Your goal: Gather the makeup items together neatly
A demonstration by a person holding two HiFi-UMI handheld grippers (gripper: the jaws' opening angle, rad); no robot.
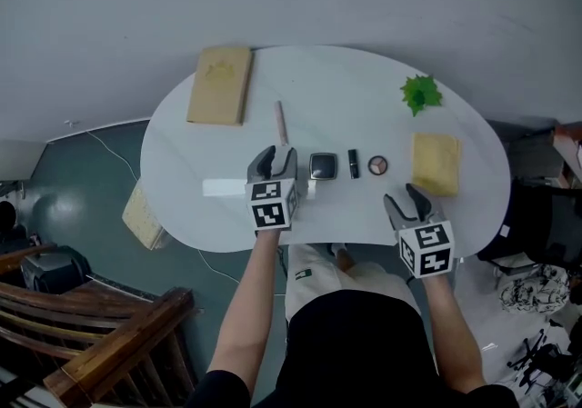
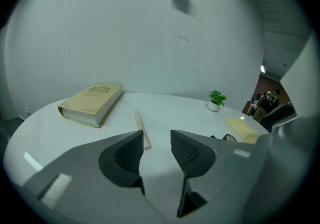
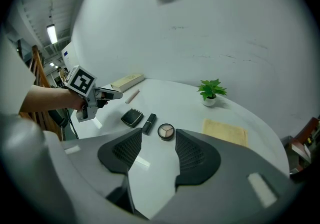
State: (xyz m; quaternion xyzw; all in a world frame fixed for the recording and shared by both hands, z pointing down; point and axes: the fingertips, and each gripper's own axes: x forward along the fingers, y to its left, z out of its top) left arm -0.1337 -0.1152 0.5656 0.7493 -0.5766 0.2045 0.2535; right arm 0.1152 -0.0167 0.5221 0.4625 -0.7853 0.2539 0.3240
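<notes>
Grey left tongs stand well apart and empty over the white counter. The pale stick begins just past their tips, a shade towards their left jaw, with its long axis running on away from them, so I judge a grip would have to close across its near end. Off their right side lie the black compact, then the dark tube, then the round palette, which sits straight ahead of the right tongs, also wide and empty; the stick is far nearer the left tongs.
</notes>
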